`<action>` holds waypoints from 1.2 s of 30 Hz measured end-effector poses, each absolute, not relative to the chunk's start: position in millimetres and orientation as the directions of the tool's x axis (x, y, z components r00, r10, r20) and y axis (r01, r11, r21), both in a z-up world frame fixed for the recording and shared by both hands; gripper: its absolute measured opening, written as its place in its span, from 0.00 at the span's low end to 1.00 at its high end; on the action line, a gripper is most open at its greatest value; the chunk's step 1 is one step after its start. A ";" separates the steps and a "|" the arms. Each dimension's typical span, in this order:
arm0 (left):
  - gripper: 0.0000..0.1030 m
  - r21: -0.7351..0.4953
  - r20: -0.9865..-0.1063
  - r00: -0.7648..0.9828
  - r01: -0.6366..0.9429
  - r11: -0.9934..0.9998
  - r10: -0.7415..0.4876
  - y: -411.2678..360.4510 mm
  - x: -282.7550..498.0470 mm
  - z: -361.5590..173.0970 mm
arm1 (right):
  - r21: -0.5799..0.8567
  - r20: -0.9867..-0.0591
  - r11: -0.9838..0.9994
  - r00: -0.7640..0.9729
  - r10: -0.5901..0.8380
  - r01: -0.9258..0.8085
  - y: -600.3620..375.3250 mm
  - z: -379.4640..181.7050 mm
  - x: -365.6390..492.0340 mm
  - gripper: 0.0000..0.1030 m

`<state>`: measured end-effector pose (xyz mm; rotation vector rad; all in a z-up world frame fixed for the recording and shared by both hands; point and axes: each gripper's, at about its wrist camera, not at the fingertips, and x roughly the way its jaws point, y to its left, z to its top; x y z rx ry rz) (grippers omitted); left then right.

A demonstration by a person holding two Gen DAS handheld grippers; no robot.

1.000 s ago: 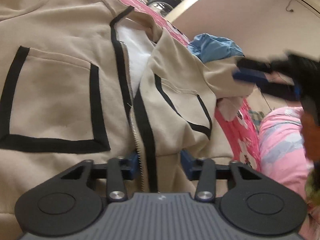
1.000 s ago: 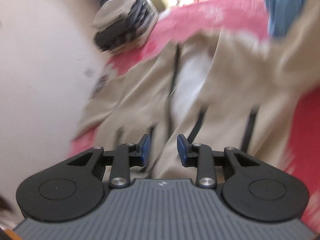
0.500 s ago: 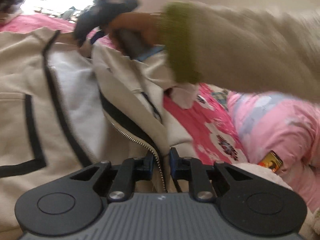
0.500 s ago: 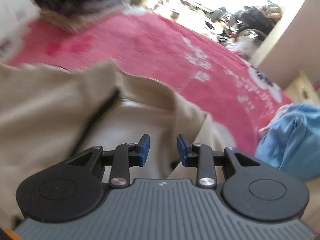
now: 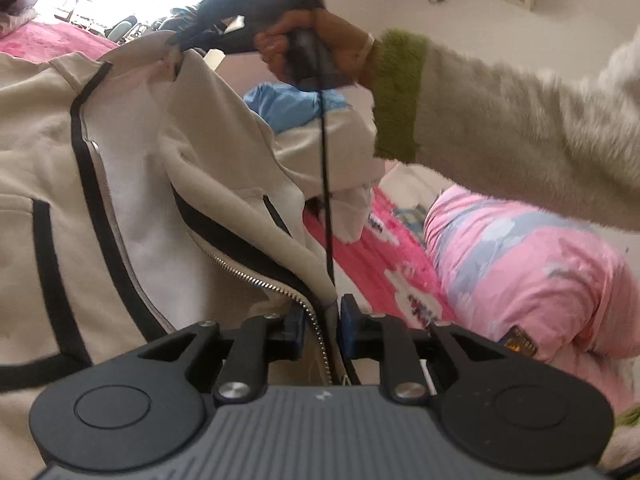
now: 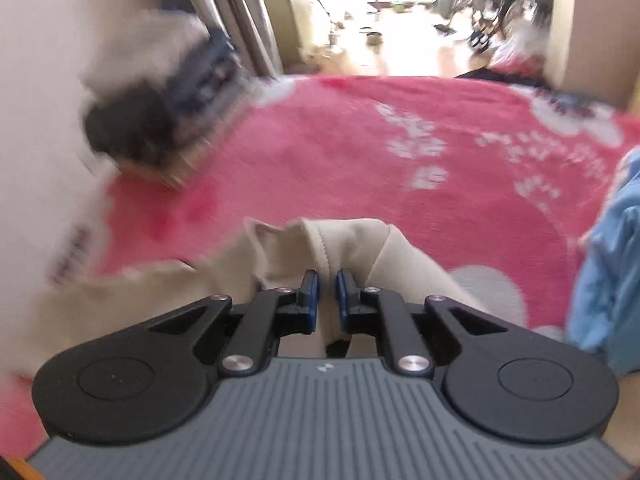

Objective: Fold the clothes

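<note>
Red-blanketed bed (image 6: 340, 168) under beige jacket (image 5: 132, 184), blue garment (image 6: 608, 280), pink quilt (image 5: 532, 272).

Each gripper (image 5: 320, 330) has a ribbed grey body at 6 o'clock, marked by a small pale emblem on its top edge. At 7 and 5 o'clock sit two round black housings with embossed discs. Black link arms with silver screws run up to blue pads (image 5: 347, 326). The right gripper (image 6: 327, 294) looks the same. The right hand (image 5: 316, 46), at 12 o'clock in the left view, wears a fuzzy cream sleeve (image 5: 532, 136) with a green cuff (image 5: 398, 96); a thin black cable (image 5: 325, 168) hangs below it.
</note>
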<state>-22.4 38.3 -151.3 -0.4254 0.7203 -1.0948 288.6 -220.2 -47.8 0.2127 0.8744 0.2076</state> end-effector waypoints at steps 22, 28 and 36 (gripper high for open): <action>0.35 -0.727 -0.306 0.135 0.606 0.323 -0.942 32.0 -24.2 -173.2 | 0.754 -0.421 0.651 0.690 0.588 -0.094 -262.7 -41.3 304.0 0.09; 0.48 -0.775 -0.326 0.154 0.521 0.357 -0.933 42.9 -23.1 -180.2 | 0.881 -0.171 0.440 0.748 0.641 -0.176 -254.4 -52.7 307.7 0.09; 0.49 -0.805 -0.341 0.195 0.444 0.393 -0.920 63.0 -25.2 -181.6 | 0.670 -0.586 0.720 0.724 0.365 0.179 -237.2 -105.5 325.9 0.13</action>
